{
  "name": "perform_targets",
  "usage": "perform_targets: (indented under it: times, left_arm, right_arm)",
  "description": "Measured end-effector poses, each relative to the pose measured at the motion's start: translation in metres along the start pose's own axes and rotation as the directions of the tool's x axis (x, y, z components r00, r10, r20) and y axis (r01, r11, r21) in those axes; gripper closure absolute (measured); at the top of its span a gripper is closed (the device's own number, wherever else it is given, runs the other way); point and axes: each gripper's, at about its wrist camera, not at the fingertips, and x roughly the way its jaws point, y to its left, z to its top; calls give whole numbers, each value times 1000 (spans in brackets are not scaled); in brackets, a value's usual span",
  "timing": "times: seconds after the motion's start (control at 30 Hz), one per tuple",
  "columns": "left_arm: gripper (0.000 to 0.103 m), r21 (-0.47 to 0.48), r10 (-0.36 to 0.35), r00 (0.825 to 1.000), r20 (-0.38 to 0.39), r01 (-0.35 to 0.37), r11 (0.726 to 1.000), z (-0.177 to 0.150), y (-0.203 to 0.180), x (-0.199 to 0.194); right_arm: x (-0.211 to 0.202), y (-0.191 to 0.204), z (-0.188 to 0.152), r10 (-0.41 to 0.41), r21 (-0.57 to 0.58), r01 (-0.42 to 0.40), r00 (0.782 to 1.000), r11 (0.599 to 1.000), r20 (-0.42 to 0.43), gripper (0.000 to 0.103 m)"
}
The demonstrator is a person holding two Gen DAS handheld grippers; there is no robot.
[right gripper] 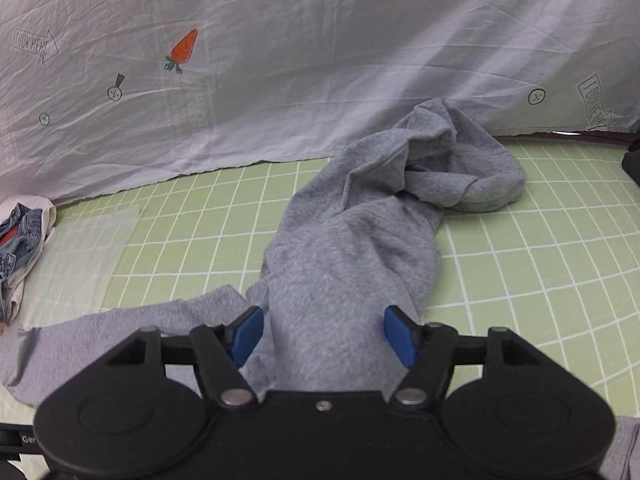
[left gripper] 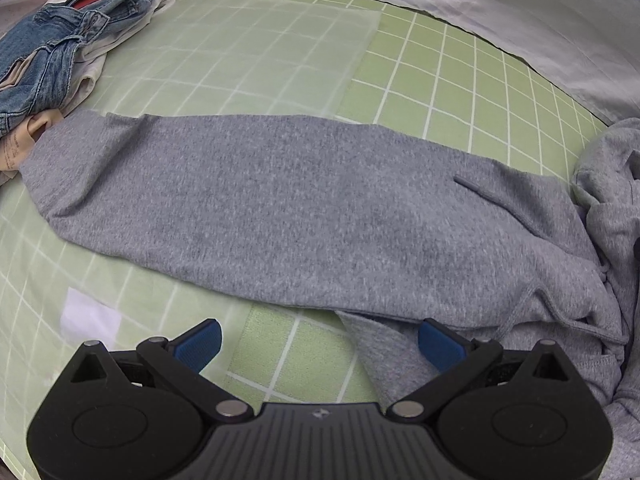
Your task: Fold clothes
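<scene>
Grey hoodie (left gripper: 304, 208) lies across the green gridded mat (left gripper: 460, 76). One long stretch of it is spread flat, running from near the clothes pile at the far left toward the bunched part on the right. A drawstring (left gripper: 492, 196) trails over the grey fabric there.

Left gripper (left gripper: 320, 342) hovers at the near edge of the flat stretch, blue pads (left gripper: 200, 344) spread wide, nothing between them but mat and a corner of grey cloth below.

Right gripper (right gripper: 323, 334) sits over a raised ridge of the same hoodie (right gripper: 352, 248); its pads (right gripper: 400, 336) stand apart on either side of the fabric. Cannot tell whether they touch it. Beyond, the hood end heaps up in a crumpled mound near the backdrop.

Pile of blue jeans (left gripper: 60, 52) on pale garments rests at the mat's far left corner, just beside the hoodie's end. A translucent sheet (left gripper: 256, 52) lies flat on the mat behind the hoodie. Wrinkled white cloth backdrop (right gripper: 320, 60) carries a carrot drawing (right gripper: 183, 50) and a "look here" arrow (right gripper: 35, 45).
</scene>
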Motion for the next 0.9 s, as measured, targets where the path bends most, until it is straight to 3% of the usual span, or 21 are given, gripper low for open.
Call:
perform_targets:
  times: [0.13,0.2,0.3,0.43,0.53,0.6,0.73,0.83,0.9]
  left_arm:
    - [0,27,8,1000,13,-8,1000,-4,-6,-1]
    - [1,27,14,1000,15,-14,1000,-5,-8,-2]
    - [1,34,30,999,25,-31,999,-6,-9,-5]
    - [0,17,34,999,19,-34,999,-9,-5,-4]
    - [0,11,39,999,15,-40,999,-12,-3,-6]
    - [0,13,51,999,18,-51,999,-15,-3,-7]
    - [0,-19,48,999,10,-48,999,-21,6,-9]
    - [0,-43,49,999,10,-48,998,-23,14,-12]
    - [0,-50,50,998,25,-49,998,-23,20,-18]
  right_arm:
    - [0,-5,-4,14,-17,-14,1000,1000,-13,73]
    - [-10,-12,-4,24,-16,-24,1000,1000,13,97]
    - [-35,-26,-6,33,-7,-33,996,999,77,99]
    - [-88,-59,-17,-12,-8,14,984,1000,176,99]
    - [-118,-91,-28,-105,37,99,970,994,221,99]
    - [-135,-122,-36,-214,88,198,949,976,233,99]
    - [-134,-193,-61,-395,255,358,911,898,114,99]
    - [-121,-224,-80,-438,322,419,899,849,-16,97]
    - [-119,-225,-84,-445,329,430,895,841,-31,93]
